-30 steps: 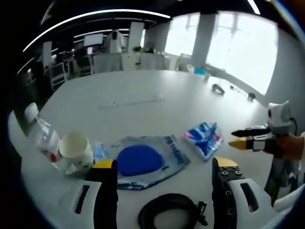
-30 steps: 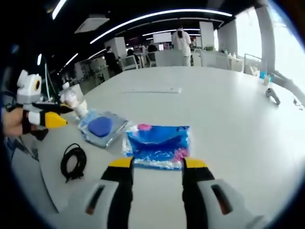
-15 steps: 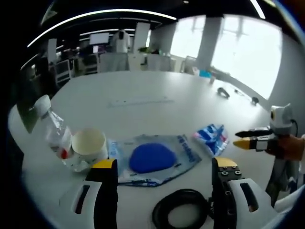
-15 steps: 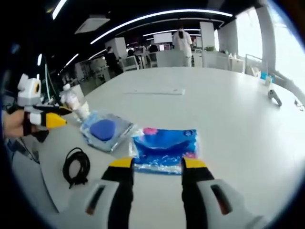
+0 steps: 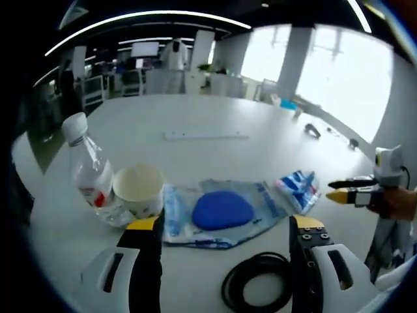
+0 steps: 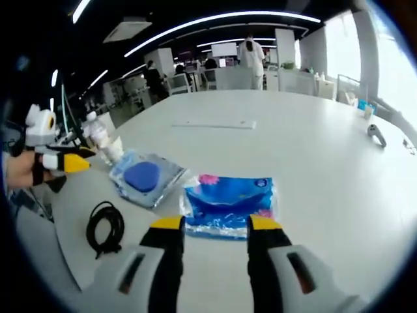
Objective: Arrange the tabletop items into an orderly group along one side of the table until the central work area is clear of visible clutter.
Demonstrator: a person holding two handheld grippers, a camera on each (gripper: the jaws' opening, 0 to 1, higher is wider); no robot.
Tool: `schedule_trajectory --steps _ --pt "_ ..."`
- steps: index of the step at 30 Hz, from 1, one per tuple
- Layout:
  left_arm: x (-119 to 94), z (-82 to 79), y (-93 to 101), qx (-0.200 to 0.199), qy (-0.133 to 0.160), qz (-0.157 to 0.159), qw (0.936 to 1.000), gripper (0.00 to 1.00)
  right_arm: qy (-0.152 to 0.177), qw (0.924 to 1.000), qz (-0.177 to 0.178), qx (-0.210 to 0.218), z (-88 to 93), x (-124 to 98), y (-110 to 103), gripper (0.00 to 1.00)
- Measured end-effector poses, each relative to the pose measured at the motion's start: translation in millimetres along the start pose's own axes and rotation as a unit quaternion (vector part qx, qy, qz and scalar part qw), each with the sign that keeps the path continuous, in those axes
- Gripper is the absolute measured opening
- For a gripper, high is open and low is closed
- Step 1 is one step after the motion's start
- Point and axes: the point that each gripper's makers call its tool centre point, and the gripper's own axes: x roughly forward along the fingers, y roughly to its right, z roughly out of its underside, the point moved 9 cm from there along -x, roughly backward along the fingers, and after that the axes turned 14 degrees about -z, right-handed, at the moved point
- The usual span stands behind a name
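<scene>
A clear water bottle (image 5: 85,171) and a white paper cup (image 5: 138,190) stand side by side at the left. To their right lies a clear bag holding a blue pad (image 5: 221,210), then a blue tissue pack (image 5: 298,189). A black cable coil (image 5: 257,292) lies between my left gripper's (image 5: 225,225) open, empty jaws. My right gripper (image 6: 216,223) is open just short of the tissue pack (image 6: 229,205), whose near edge lies between the tips. The bag (image 6: 144,177), cable (image 6: 106,227), cup (image 6: 114,149) and bottle (image 6: 99,135) lie left of it. Each gripper shows in the other's view: right (image 5: 355,193), left (image 6: 65,163).
A long white strip (image 5: 205,135) lies farther out on the big white table (image 6: 313,169). Small dark objects (image 6: 373,134) sit near its far right edge. Desks, chairs and a standing person (image 6: 251,55) fill the office behind.
The left view has swung toward the bottle and cup, so they sit larger and nearer the middle. The right view has edged slightly toward the tissue pack. Nothing on the table has moved.
</scene>
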Motion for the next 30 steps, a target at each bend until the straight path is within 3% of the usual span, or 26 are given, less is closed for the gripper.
schedule_trajectory --steps 13,27,30 --pt "12 10.3 -17.1 -0.01 -0.015 -0.007 0.9998 0.76 -0.008 0.9996 -0.026 0.005 -3.3 25 -20 0.34" --pt "38 21.1 -33.9 -0.042 -0.039 -0.005 0.9983 0.71 -0.02 0.9972 -0.052 0.049 5.8 57 -37 0.29" --pt "44 26.6 -36.3 -0.04 -0.05 -0.006 0.9979 0.66 -0.019 0.9964 -0.053 0.063 7.5 63 -38 0.29"
